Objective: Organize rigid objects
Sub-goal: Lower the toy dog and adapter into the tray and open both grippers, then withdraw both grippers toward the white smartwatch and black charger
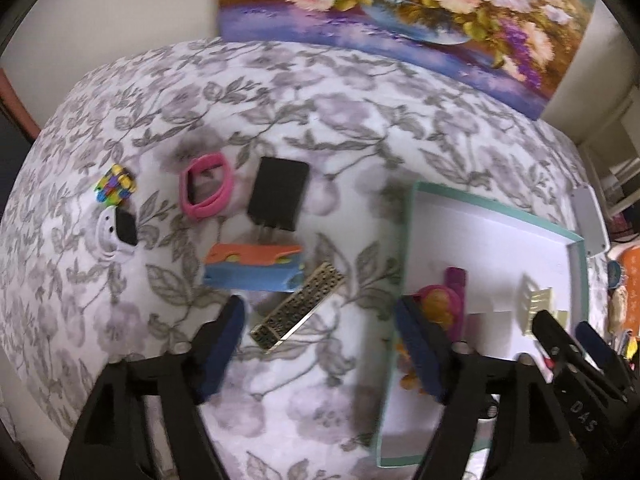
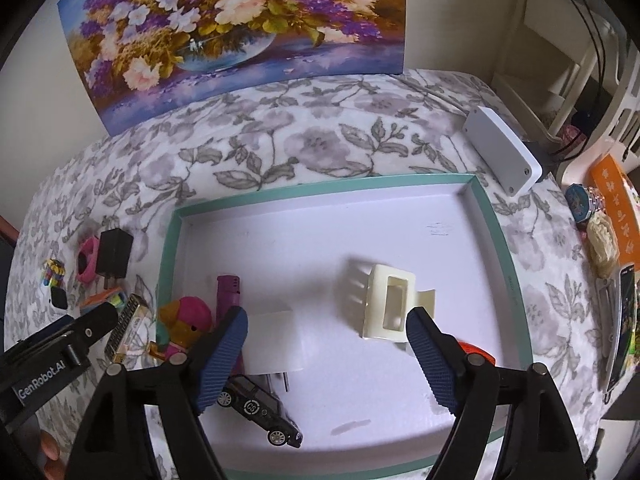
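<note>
My left gripper (image 1: 320, 340) is open and empty above the floral cloth, its fingers either side of a gold patterned lighter (image 1: 298, 310). Beyond it lie a blue and orange block (image 1: 252, 270), a black charger (image 1: 278, 194), a pink band (image 1: 206, 186), a multicoloured cube (image 1: 114, 188) and a white and black earbud case (image 1: 116, 234). My right gripper (image 2: 328, 340) is open and empty over the teal-rimmed tray (image 2: 492, 224), which holds a cream hair claw (image 2: 390, 306), a white charger (image 2: 272, 340), a black toy car (image 2: 260, 408), a purple lighter (image 2: 228, 292) and a pink toy (image 2: 186, 324).
A flower painting (image 2: 236, 24) leans on the wall behind the bed. A white box (image 2: 502, 150) sits at the bed's right edge. Beyond it are an orange book (image 2: 612, 204), a small tin (image 2: 582, 202) and white shelving (image 2: 560, 68).
</note>
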